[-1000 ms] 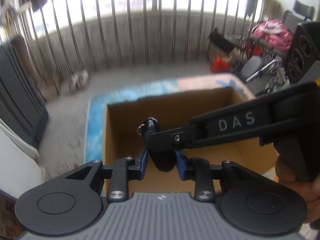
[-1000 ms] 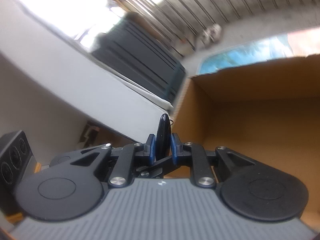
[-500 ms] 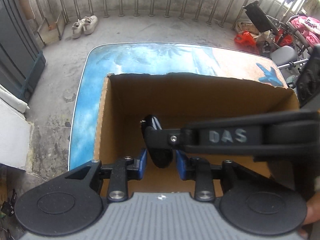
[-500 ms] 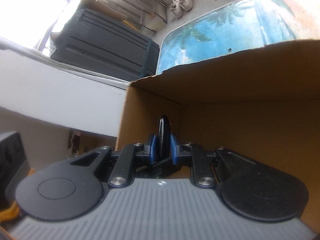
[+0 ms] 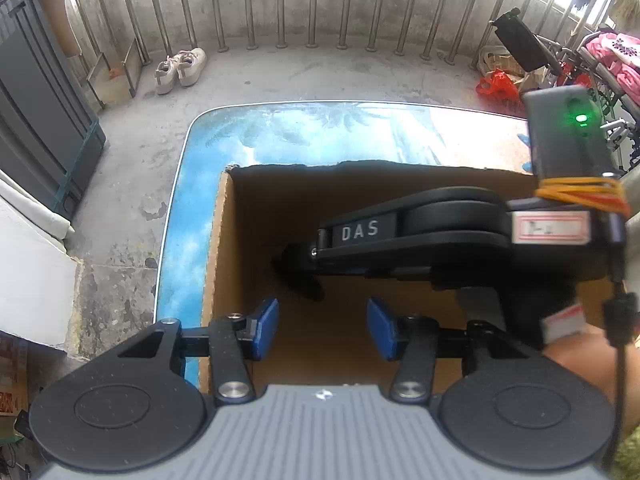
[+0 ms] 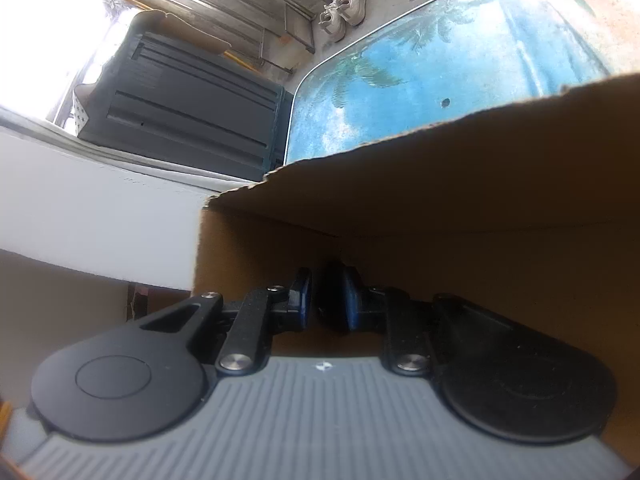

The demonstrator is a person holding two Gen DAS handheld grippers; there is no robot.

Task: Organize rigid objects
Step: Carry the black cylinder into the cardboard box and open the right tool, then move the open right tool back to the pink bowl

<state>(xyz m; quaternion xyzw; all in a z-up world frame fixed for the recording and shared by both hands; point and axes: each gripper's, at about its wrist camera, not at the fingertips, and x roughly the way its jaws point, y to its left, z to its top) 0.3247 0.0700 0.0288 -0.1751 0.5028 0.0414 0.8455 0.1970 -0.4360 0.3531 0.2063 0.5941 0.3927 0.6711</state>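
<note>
An open cardboard box [image 5: 224, 240] stands on a blue patterned table [image 5: 280, 136]. My left gripper [image 5: 322, 328] is open and empty above the box's near edge. My right gripper [image 6: 326, 300] reaches down into the box [image 6: 480, 184]; its body shows in the left wrist view [image 5: 420, 236]. A small black object [image 6: 332, 292] sits between its blue pads, against the right pad, with a narrow gap on the left side. In the left wrist view the same black object [image 5: 304, 284] shows dark below the right gripper's tip, low in the box.
A dark grey cabinet [image 5: 36, 120] and a white wall ledge [image 5: 28, 272] lie to the left. Pale shoes [image 5: 180, 68] sit on the concrete floor by metal railings [image 5: 280, 4]. Clutter and pink cloth [image 5: 600, 56] are at the far right.
My left gripper has opened and let go of the black object. My right gripper has carried the object deeper into the box, and its pads have spread slightly.
</note>
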